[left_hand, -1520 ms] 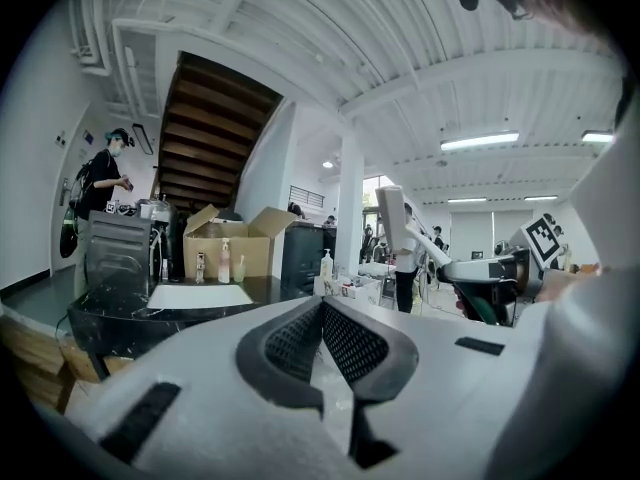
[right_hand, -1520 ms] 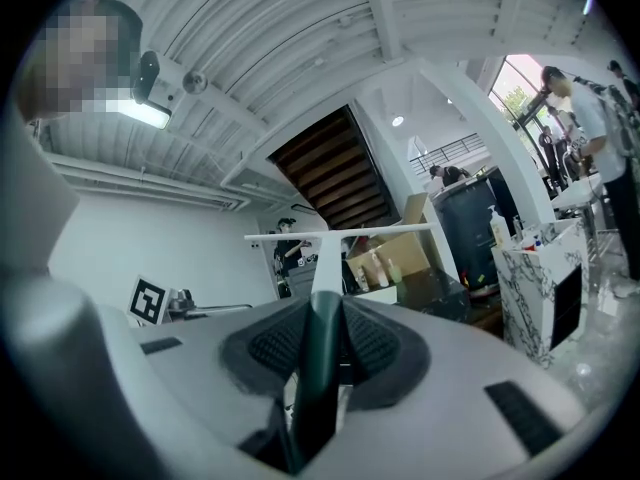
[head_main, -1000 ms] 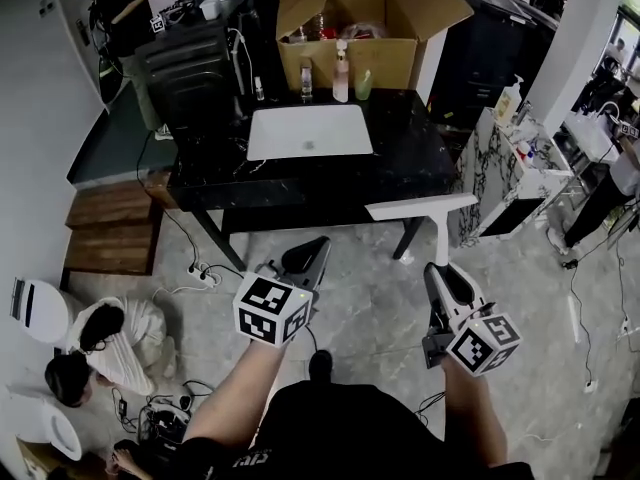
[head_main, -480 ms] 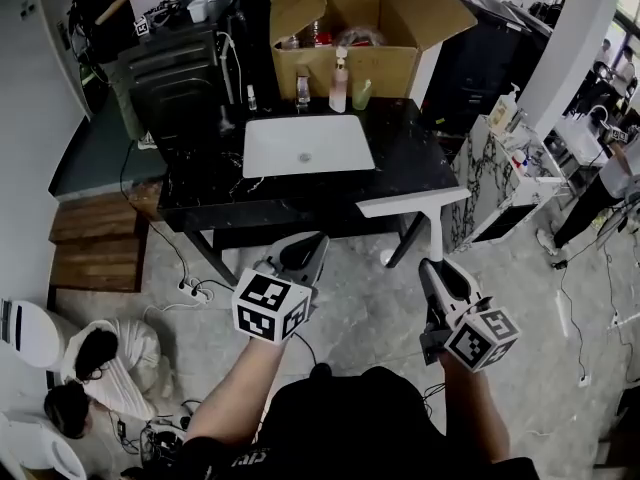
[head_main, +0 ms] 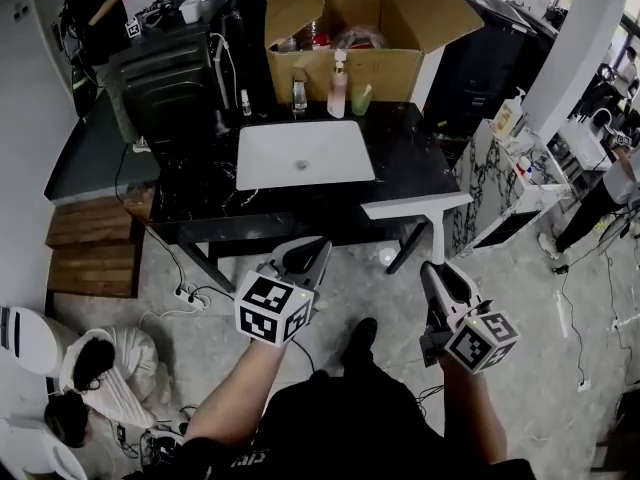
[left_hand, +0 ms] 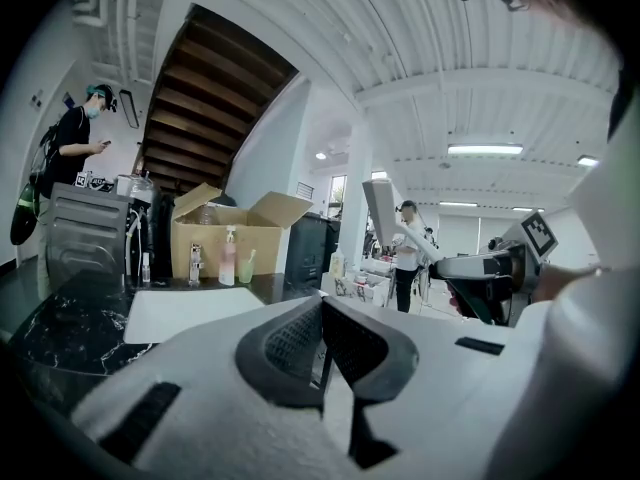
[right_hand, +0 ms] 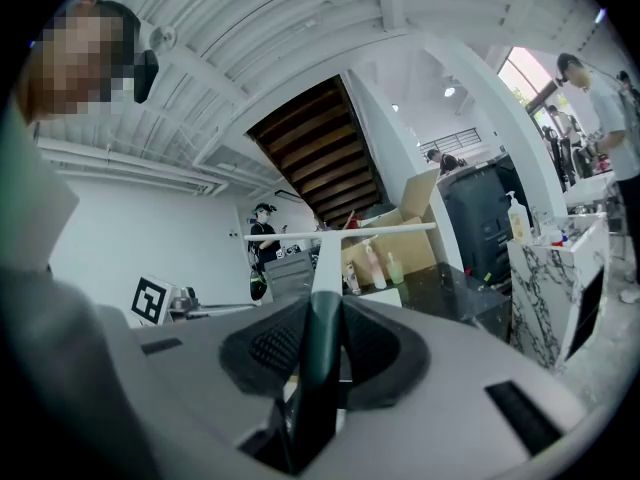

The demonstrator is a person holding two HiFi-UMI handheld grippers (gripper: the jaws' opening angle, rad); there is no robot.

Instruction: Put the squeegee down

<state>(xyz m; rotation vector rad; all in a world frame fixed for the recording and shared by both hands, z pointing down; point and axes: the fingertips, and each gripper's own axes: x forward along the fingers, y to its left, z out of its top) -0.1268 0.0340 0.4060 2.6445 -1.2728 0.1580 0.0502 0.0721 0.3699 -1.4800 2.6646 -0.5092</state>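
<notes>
The squeegee (head_main: 417, 207) is white and T-shaped, its blade hanging level just above the front right edge of the black counter (head_main: 410, 163). My right gripper (head_main: 438, 268) is shut on its dark handle. In the right gripper view the handle (right_hand: 318, 363) runs up between the pads to the white blade (right_hand: 345, 231). My left gripper (head_main: 303, 255) hovers over the floor in front of the counter, to the left of the squeegee. It is shut with nothing in it, and in the left gripper view (left_hand: 322, 340) its pads meet.
A white sink (head_main: 305, 153) is set in the counter, with bottles and an open cardboard box (head_main: 345, 43) behind it. A small marble stand (head_main: 505, 183) with bottles is at the right. Cables and a white bundle (head_main: 105, 368) lie on the floor at the left.
Both grippers have come closer to the counter, the right one carrying the squeegee. The blade now reaches the counter's front right edge. Neither gripper's jaws have changed.
</notes>
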